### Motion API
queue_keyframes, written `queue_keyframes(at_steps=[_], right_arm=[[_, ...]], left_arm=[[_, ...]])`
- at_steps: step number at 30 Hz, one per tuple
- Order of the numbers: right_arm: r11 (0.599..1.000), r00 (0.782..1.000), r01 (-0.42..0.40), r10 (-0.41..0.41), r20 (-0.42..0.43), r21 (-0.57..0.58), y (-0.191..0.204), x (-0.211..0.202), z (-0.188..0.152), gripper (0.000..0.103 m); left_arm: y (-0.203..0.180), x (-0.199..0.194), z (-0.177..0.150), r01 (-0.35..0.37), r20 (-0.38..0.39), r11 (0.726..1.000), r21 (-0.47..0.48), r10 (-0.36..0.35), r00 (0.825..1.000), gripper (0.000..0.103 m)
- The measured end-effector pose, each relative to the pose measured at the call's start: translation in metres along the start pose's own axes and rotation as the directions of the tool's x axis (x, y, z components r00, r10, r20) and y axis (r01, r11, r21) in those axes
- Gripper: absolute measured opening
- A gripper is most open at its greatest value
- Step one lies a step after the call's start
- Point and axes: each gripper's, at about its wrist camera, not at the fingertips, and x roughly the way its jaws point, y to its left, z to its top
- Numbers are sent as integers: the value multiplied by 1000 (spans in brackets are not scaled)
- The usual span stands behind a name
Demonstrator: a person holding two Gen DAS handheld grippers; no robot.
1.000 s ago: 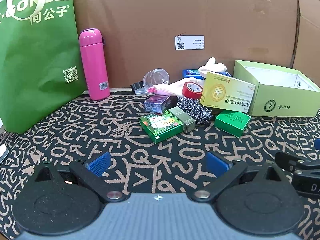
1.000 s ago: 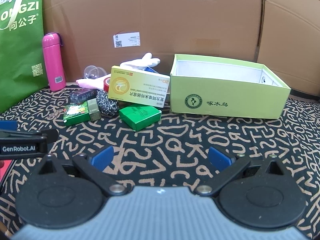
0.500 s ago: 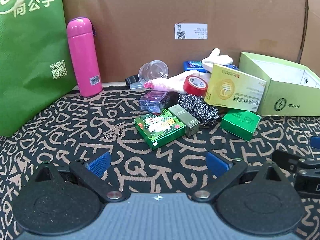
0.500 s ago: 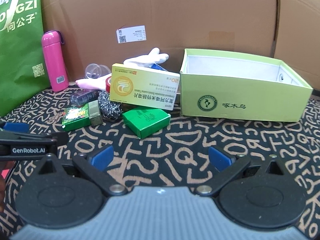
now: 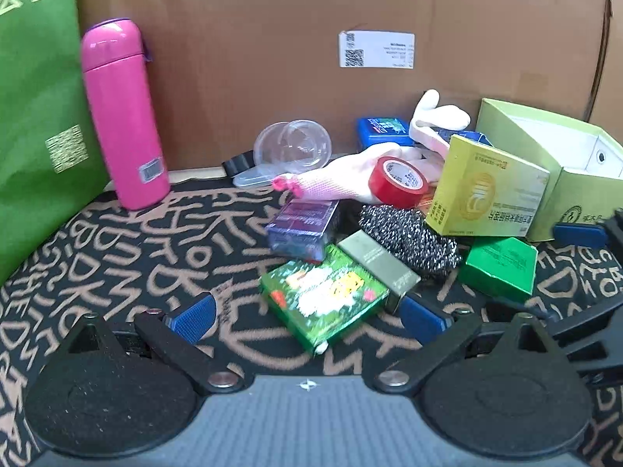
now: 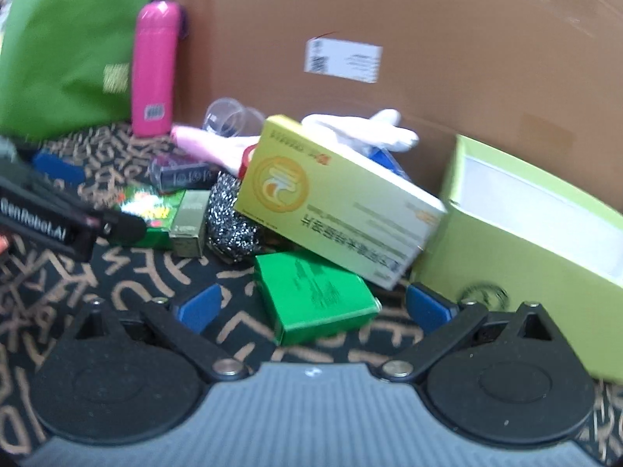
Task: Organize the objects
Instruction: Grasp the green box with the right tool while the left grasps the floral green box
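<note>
A: Left gripper [image 5: 307, 317] — fingers spread wide, nothing between them, low over the patterned cloth [image 5: 117, 257] on the desk. Blue rubbery pads. Its near target: glossy green printed box [image 5: 325, 297], lying flat just beyond the tips.

B: Right gripper [image 6: 313, 307]?

A: Fingers released too, straddling a plain green carton [image 6: 317, 297], not touching it that I can tell. View is blurred.

B: Pile beyond?

A: Olive slim box [image 5: 379, 266] leaning on the printed box; purple shiny pack [image 5: 301, 227] behind; wiry steel scourer [image 5: 409, 243]; red tape roll [image 5: 397, 181] resting on a knit glove [image 5: 335, 181] with a pink cuff. Yellow-green medicine box [image 5: 486, 194], Chinese print, propped tilted against the open lime cardboard box [image 5: 553, 148], which sits far right.

B: Readable text?

A: "GenRobot.AI" on the left gripper's side, seen from the right wrist. Far left: smooth pink flask [image 5: 122, 120], upright, beside a green fabric bag [image 5: 35, 97]. Clear plastic cups [image 5: 294, 148] against the cardboard wall [image 5: 272, 39].
</note>
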Motion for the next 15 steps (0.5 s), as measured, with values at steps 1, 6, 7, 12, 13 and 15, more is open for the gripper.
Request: queue_keyframes(at_steps=[1, 6, 7, 12, 13, 15], right_arm=[[1000, 1000, -4, 4, -7, -5, 0, 6, 1, 103], [996, 998, -53, 54, -15, 64, -2, 14, -4, 74], [996, 998, -57, 58, -10, 76, -2, 10, -6, 65], [990, 996, -85, 87, -14, 112, 3, -21, -13, 64], [990, 995, -94, 96, -16, 109, 6, -29, -14, 64], [989, 993, -114, 117, -26, 100, 13, -45, -19, 64]], left_arm=[[-2, 5, 1, 0, -3, 1000, 10, 0, 1000, 103], [4, 34, -3, 54, -79, 998, -7, -55, 995, 95], [4, 32, -5, 58, -49, 998, 7, -58, 997, 92], [-1, 16, -14, 95, -38, 995, 38, -94, 995, 78], [-3, 11, -19, 112, -40, 993, 47, -110, 993, 77], [-8, -4, -32, 131, -47, 989, 71, -128, 991, 77]])
